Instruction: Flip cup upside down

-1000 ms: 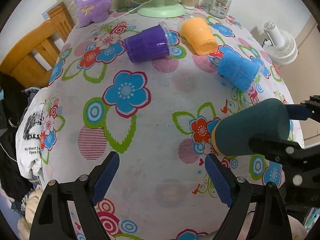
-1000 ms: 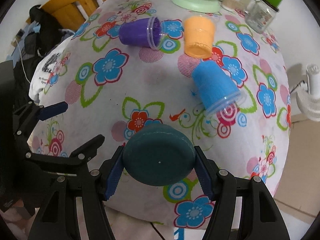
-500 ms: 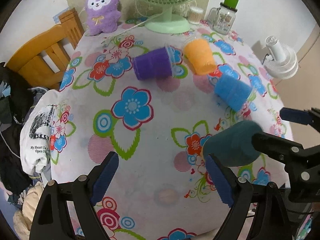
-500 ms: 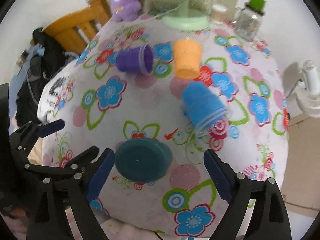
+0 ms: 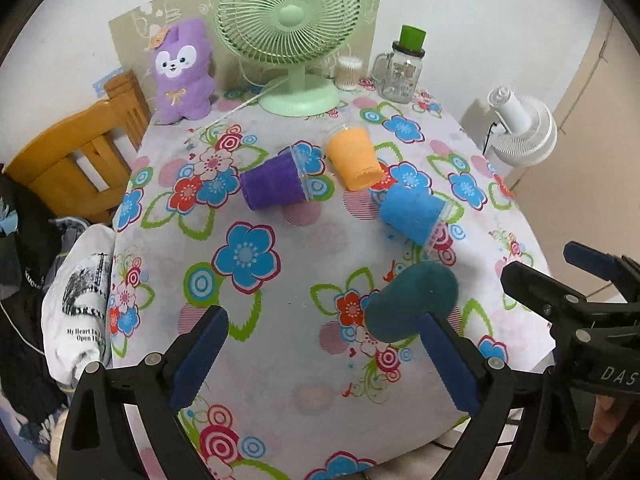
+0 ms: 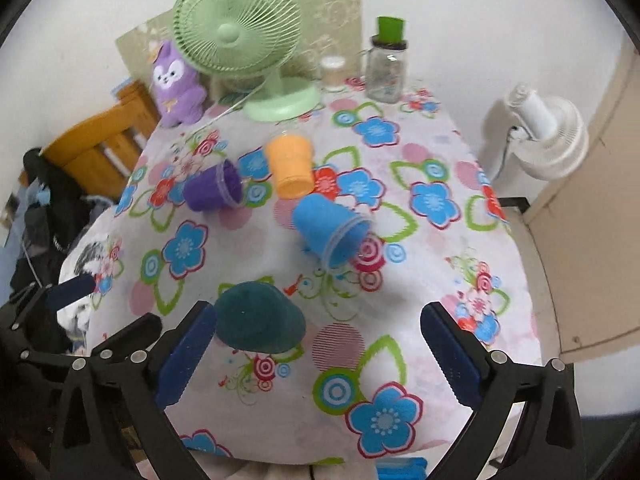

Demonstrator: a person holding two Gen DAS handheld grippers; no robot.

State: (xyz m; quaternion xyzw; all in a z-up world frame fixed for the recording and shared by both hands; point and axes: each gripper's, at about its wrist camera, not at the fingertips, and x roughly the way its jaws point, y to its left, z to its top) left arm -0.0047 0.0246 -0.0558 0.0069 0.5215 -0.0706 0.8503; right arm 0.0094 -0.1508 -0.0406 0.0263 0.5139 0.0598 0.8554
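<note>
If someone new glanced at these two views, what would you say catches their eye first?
Probably the loud flowered tablecloth, with three fuzzy cups lying on their sides mid-table: purple cup, orange cup and blue cup. Nearer the cameras a dark teal cup sits base-up between both open grippers, held by neither. At the far edge stands a pale green desk fan.
</note>
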